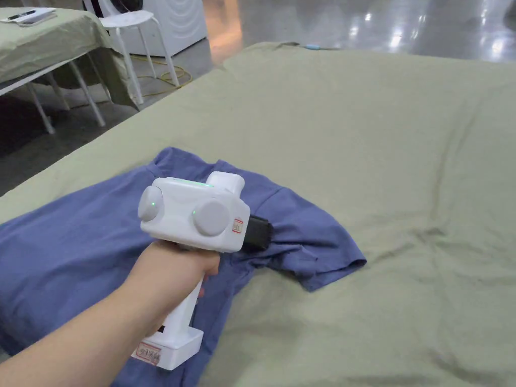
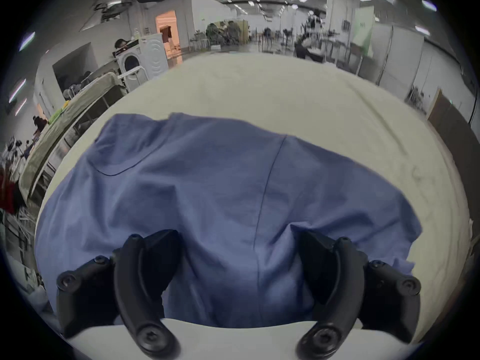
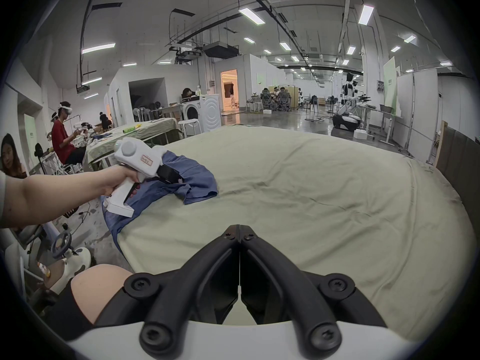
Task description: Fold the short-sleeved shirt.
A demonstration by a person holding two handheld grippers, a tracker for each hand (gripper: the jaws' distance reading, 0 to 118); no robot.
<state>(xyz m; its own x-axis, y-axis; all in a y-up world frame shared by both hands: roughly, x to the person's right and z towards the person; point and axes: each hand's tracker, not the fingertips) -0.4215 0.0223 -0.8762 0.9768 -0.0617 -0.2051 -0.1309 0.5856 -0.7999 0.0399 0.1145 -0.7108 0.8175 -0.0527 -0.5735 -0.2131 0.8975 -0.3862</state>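
Left gripper [image 2: 239, 269] jaws apart over blue cotton short-sleeved shirt [image 1: 75, 252] at bench [image 1: 378, 151] edge; right gripper [image 3: 239, 233] together, idle. Risk: closing on bunched sleeve grabs several layers.

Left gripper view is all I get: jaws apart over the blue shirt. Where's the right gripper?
Observer: The right gripper is shut and empty, over bare sheet, apart from the shirt.
Operator: Shirt fully on the sheet?
Observer: No. In the right gripper view, one side hangs over the sheet's edge.
Operator: Left gripper touching cloth?
Observer: Seems so. In the head view the left gripper is down on the cloth beside the sleeve, which is bunched.
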